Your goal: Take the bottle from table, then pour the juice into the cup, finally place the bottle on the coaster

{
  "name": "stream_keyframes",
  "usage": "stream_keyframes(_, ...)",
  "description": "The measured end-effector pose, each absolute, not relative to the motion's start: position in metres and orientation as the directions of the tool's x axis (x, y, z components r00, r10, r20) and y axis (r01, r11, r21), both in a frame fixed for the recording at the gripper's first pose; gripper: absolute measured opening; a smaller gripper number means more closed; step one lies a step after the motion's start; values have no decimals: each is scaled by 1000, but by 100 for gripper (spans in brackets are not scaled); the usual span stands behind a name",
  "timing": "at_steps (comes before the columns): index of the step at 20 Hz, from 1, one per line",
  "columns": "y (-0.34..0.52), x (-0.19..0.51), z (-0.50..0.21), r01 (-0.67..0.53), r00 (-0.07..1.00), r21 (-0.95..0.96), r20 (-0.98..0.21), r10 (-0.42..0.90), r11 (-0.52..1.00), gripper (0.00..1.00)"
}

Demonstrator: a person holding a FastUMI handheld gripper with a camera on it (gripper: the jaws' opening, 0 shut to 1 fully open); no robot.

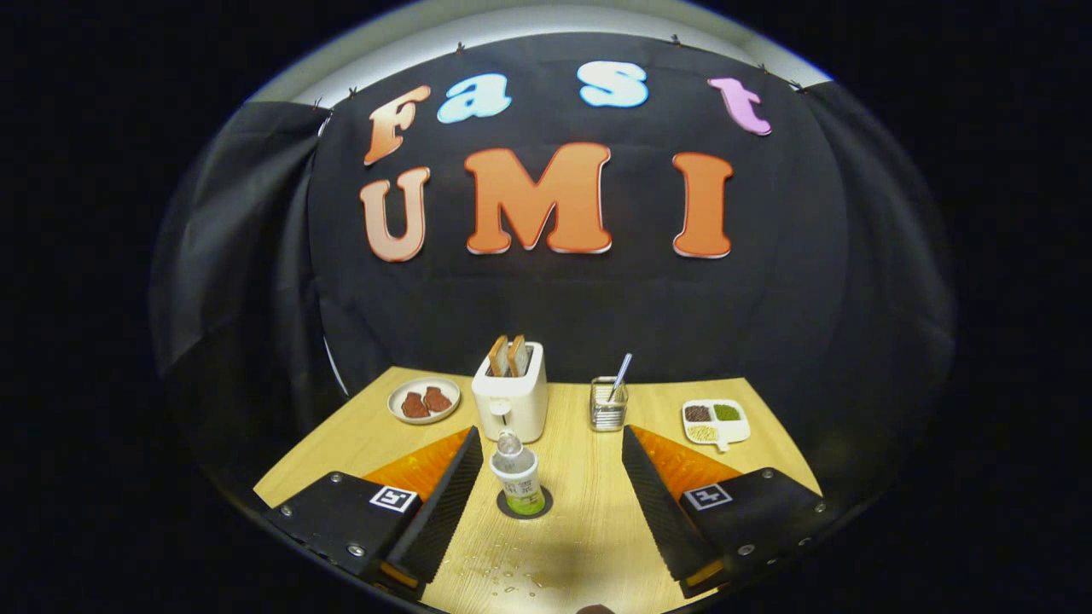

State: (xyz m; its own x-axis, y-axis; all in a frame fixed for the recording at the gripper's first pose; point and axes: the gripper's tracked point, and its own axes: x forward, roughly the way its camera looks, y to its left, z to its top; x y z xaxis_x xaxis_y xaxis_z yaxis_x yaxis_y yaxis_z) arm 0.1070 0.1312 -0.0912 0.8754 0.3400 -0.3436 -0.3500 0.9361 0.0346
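The claw (546,477) is wide open, and its two black fingers (448,503) spread far apart with nothing held between them. The bottle (517,477) stands upright on the round dark coaster (525,505), in the gap between the two fingers, a bit closer to the one beside the toaster side. Neither finger touches the bottle. The bottle is clear on top with a white and green label lower down, and it looks nearly empty. The coaster sits flat on the light wooden table (589,512). Some small drops of wet (503,580) lie on the table close to the claw, near the coaster. Just beyond the bottle stands a white toaster (512,396) with two slices of toast (508,356) sticking up out of its top. Beside the toaster, further off to one side, is a round plate (424,400) with two brown pieces of food on it. On the other side of the toaster stands a clear glass cup (608,404) with a spoon (620,375) leaning in it. I cannot tell how much juice is in the cup. Past the cup sits a white tray (716,423) with little heaps of brown, green and pale bits in its parts. All of these things stand well apart from each other.
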Motion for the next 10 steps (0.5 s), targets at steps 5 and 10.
stream_keyframes(5, 62, 84, -21, -239, 947, -14, -227, 229, 971, 97)
stream_keyframes(10, 4, 49, 23, -122, 986, -62, -120, 114, 991, 97)
